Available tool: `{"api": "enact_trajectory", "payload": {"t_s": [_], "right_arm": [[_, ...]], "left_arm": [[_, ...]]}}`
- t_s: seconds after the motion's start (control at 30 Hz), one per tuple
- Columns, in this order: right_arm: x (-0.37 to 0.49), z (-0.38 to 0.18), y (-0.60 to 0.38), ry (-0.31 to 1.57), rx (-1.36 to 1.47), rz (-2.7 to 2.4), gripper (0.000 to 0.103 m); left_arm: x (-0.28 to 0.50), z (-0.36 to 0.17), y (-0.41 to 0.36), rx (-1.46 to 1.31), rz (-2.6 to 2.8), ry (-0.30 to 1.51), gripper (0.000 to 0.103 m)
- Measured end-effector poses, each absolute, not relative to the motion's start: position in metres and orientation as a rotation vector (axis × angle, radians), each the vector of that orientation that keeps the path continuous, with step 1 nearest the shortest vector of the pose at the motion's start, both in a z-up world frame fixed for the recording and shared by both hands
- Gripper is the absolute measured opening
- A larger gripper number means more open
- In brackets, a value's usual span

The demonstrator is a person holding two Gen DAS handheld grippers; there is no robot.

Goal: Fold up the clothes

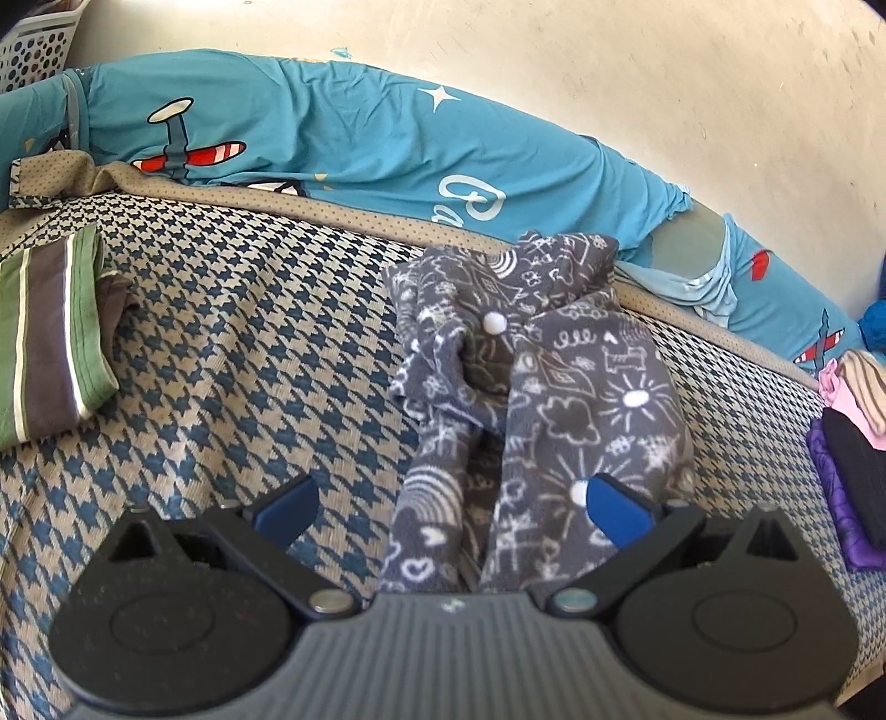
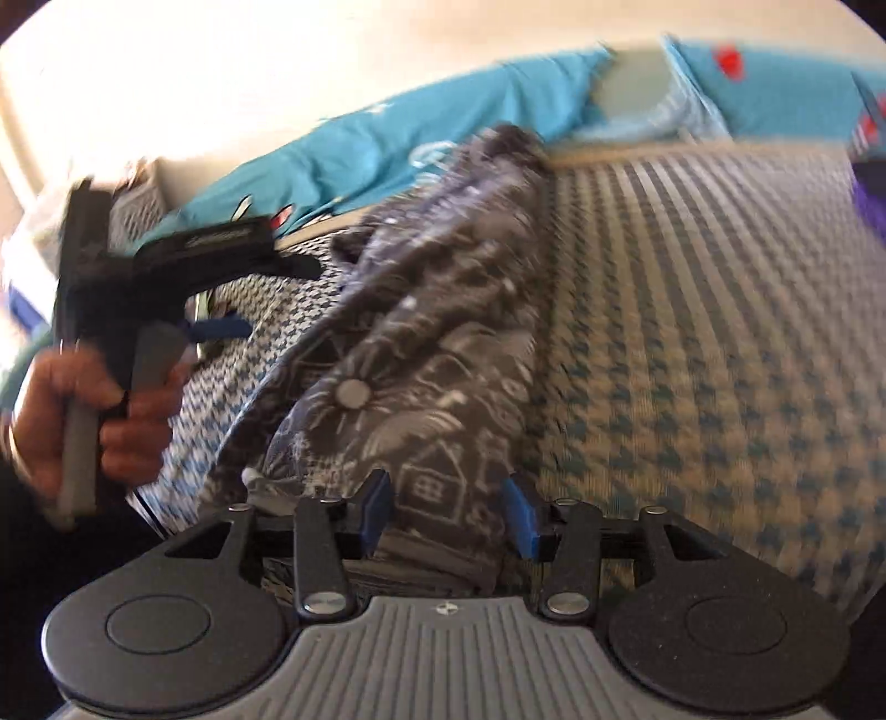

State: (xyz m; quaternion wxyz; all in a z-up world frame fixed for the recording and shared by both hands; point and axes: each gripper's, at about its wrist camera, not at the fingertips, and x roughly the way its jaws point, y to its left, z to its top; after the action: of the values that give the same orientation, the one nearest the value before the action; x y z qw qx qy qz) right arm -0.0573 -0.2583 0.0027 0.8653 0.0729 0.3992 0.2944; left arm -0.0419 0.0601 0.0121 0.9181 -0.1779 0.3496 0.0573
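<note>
Garment: we see a grey fleece piece printed with white doodles of suns, houses, clouds and hearts, lying crumpled on the houndstooth bed cover.
Left claw: we find its blue pads spread wide; the garment's near end runs between them, the right pad over the cloth, neither pad pressing.
Right claw: its jaws stand partly apart with the garment's house print between the pads; we see no pinch on the fabric.
Left hand: in the blurred right wrist view it grips the other tool's handle.
Writing: the teal sheet with red-striped aeroplanes carries white script, of which we read only "Ca".
Surroundings: a green and grey striped folded piece lies at left, a purple, black and pink stack at right, a perforated basket behind.
</note>
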Motion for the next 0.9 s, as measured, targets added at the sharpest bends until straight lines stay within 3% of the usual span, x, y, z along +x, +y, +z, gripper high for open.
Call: {"api": "enact_trajectory", "payload": {"t_s": [0.3, 0.47, 0.57, 0.9], "right_arm": [[-0.043, -0.024, -0.274, 0.952, 0.41, 0.6, 0.053], [-0.044, -0.023, -0.273, 0.947, 0.366, 0.576, 0.026], [-0.044, -0.021, -0.279, 0.95, 0.392, 0.573, 0.018], [-0.066, -0.009, -0.277, 0.929, 0.269, 0.538, 0.008]], "left_arm": [[-0.04, 0.005, 0.061, -0.371, 0.135, 0.748, 0.103], [-0.04, 0.002, 0.068, -0.407, 0.154, 0.754, 0.103], [-0.04, 0.0, 0.072, -0.425, 0.166, 0.757, 0.103], [-0.04, -0.003, 0.079, -0.462, 0.187, 0.779, 0.103]]}}
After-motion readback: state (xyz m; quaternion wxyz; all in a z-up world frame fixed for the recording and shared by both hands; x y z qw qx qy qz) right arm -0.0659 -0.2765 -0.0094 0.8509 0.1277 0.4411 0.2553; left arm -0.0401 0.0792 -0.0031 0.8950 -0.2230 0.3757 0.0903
